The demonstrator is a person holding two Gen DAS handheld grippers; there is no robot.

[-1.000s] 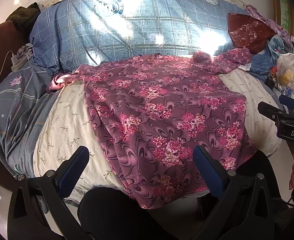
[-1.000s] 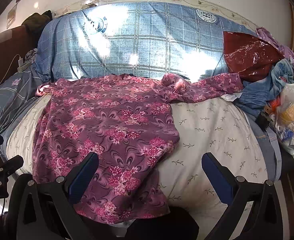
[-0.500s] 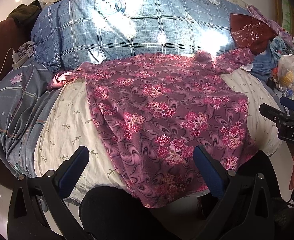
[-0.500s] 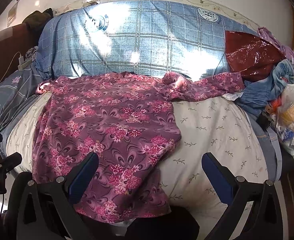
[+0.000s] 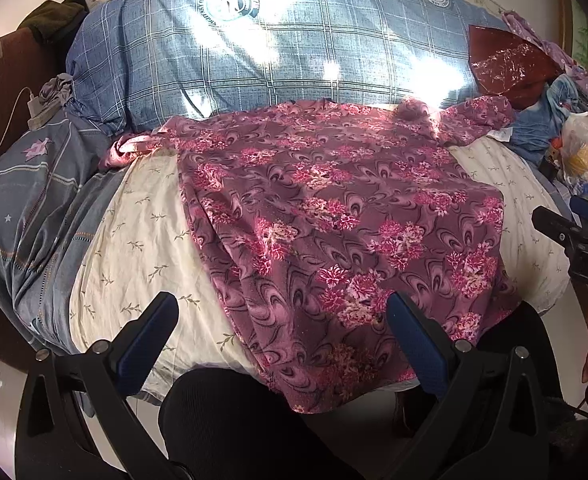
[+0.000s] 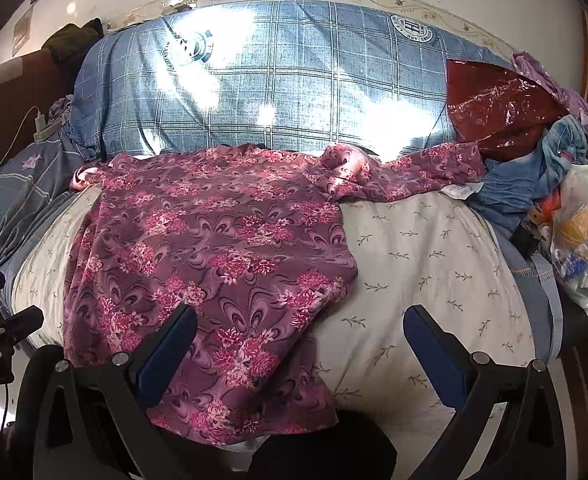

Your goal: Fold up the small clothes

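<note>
A purple floral garment (image 5: 334, 216) lies spread flat on the cream bedsheet (image 5: 142, 240), its hem hanging over the near edge of the bed. One sleeve reaches left (image 5: 130, 148), the other right (image 5: 478, 116). In the right wrist view the garment (image 6: 214, 264) fills the left half of the bed. My left gripper (image 5: 282, 332) is open and empty, held just above the near hem. My right gripper (image 6: 300, 340) is open and empty, over the garment's right edge. The right gripper also shows at the right edge of the left wrist view (image 5: 582, 240).
A blue plaid quilt (image 5: 278, 48) is rolled along the back. A grey-blue pillow (image 5: 26, 208) lies at the left. A red plastic bag (image 6: 498, 104), jeans (image 6: 534, 172) and a clear bag of items (image 6: 582, 236) pile at the right. Black-clad knees (image 5: 230, 420) are below.
Both grippers have drifted slightly, so the bed sits a little lower in view. The garment has not moved and both grippers stay open.
</note>
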